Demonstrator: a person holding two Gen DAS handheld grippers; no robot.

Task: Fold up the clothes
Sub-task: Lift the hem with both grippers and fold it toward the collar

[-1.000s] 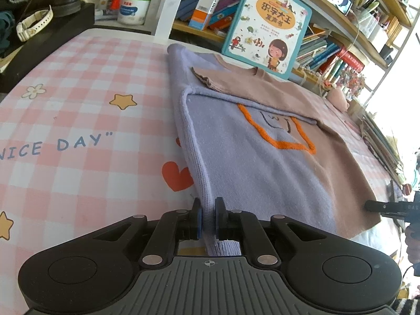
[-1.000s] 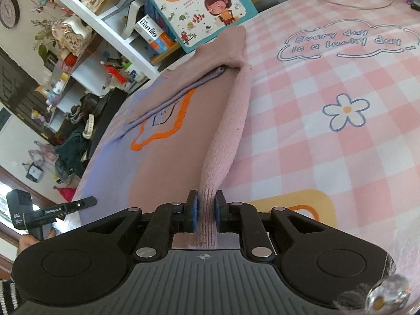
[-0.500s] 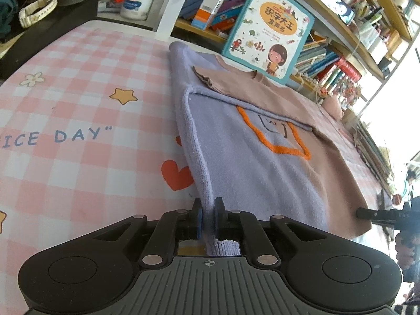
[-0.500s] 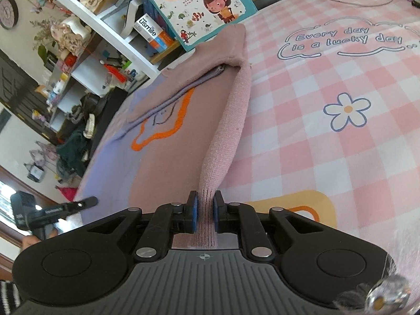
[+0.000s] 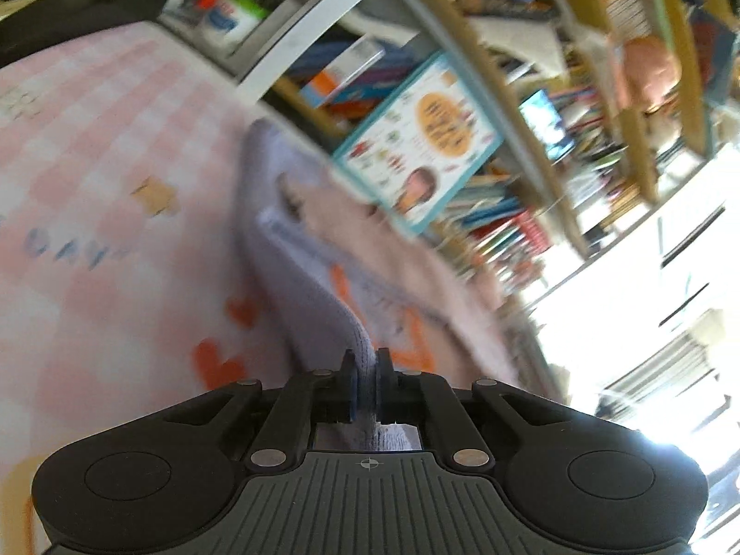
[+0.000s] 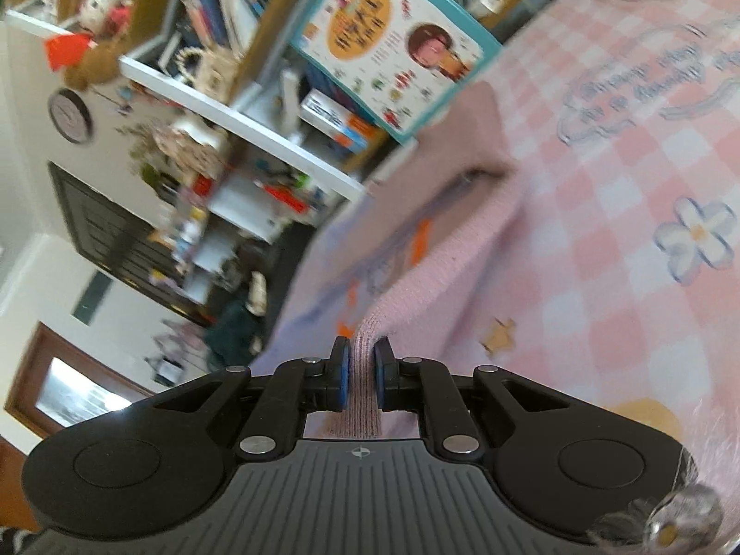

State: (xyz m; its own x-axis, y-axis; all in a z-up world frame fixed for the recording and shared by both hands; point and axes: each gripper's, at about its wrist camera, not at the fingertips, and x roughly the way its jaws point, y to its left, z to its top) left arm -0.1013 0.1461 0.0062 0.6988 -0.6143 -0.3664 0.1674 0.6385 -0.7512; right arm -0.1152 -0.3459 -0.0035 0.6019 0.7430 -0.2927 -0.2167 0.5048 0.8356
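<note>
A knit sweater, lavender on one half and dusty pink on the other with an orange outline on its chest, lies on a pink checked cloth. In the left wrist view my left gripper (image 5: 365, 363) is shut on the sweater's lavender hem corner (image 5: 314, 296), which rises off the cloth toward the collar. In the right wrist view my right gripper (image 6: 361, 360) is shut on the pink hem corner (image 6: 444, 268), lifted the same way. The folded sleeves lie across the upper chest. Both views are blurred.
A teal-edged picture book (image 5: 421, 143) leans on the bookshelf just behind the sweater's collar, also seen as the picture book (image 6: 393, 41). Shelves with books and clutter run along the far edge. The pink checked cloth (image 6: 624, 212) spreads to the right, and to the left as cloth (image 5: 92, 175).
Both grippers have lifted the hem off the cloth and carried it forward toward the collar, tilting upward. The sweater's lower part now rises in a fold; the views have blurred.
</note>
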